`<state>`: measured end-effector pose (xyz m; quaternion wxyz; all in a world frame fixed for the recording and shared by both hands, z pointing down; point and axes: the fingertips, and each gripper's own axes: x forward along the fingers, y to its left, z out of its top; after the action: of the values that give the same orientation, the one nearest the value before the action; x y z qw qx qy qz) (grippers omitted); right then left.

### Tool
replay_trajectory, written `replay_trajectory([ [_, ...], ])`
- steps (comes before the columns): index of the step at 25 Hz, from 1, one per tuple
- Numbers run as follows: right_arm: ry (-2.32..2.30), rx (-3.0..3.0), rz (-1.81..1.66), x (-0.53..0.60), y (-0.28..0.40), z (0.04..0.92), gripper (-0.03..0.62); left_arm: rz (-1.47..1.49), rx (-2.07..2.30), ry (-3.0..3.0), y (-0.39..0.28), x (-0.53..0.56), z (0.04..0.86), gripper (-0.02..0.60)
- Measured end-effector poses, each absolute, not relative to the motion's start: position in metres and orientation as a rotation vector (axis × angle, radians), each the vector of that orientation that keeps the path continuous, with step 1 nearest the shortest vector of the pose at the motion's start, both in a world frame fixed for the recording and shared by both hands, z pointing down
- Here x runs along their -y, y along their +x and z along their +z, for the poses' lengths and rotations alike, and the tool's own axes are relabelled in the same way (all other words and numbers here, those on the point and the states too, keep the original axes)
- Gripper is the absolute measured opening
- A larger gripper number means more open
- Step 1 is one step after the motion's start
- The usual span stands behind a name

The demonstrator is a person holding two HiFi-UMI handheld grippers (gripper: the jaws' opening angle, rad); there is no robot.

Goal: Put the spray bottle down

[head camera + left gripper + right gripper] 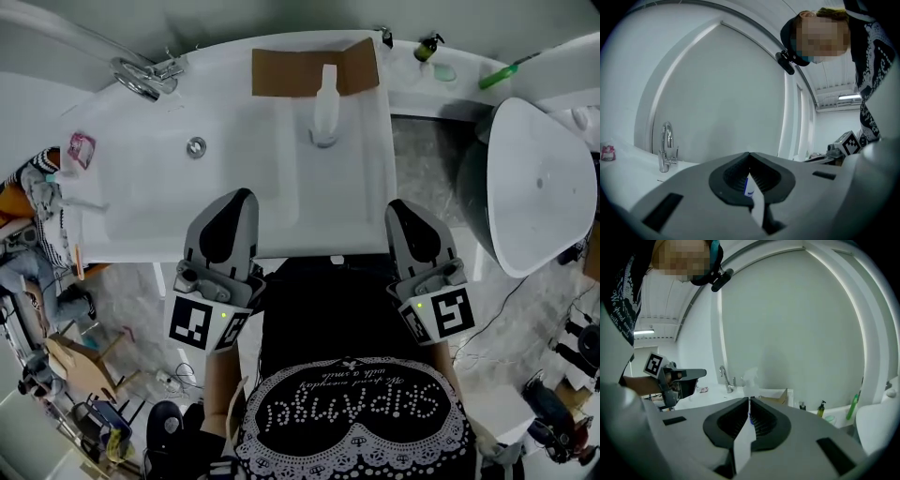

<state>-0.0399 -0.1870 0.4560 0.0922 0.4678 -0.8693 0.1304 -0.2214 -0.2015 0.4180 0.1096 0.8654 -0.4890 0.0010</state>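
Note:
A translucent white spray bottle (325, 112) stands upright on the white washbasin (169, 206), just in front of a piece of brown cardboard (281, 71). In the right gripper view the spray bottle (749, 378) rises beyond the jaw tips, apart from them. My left gripper (235, 198) and right gripper (405, 208) hover side by side over the basin's front edge, well short of the bottle. Both are shut with nothing held. In the left gripper view the left gripper (749, 154) has its jaw tips together, and the right gripper (749, 400) stands the same way in its own view.
A chrome tap (141, 77) sits at the basin's back left, a drain (196, 146) in the bowl, a pink item (81, 150) at the left rim. A small pump bottle (428, 47) and a green stick (509, 71) lie back right. A white toilet (539, 187) stands right.

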Motion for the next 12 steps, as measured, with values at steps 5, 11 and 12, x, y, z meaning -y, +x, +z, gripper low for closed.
replay_trajectory([
  [5,1.377,2.604,0.371,0.188,-0.058,0.456,0.026,-0.005,1.407,2.587,-0.223,0.209,0.413,0.005],
  [11,1.362,2.612,0.355,0.191,-0.071,0.453,0.026,-0.037,1.398,2.594,-0.225,0.217,0.403,0.005],
  [12,1.352,2.612,0.35,0.191,-0.073,0.453,0.026,-0.043,1.399,2.592,-0.227,0.218,0.403,0.005],
])
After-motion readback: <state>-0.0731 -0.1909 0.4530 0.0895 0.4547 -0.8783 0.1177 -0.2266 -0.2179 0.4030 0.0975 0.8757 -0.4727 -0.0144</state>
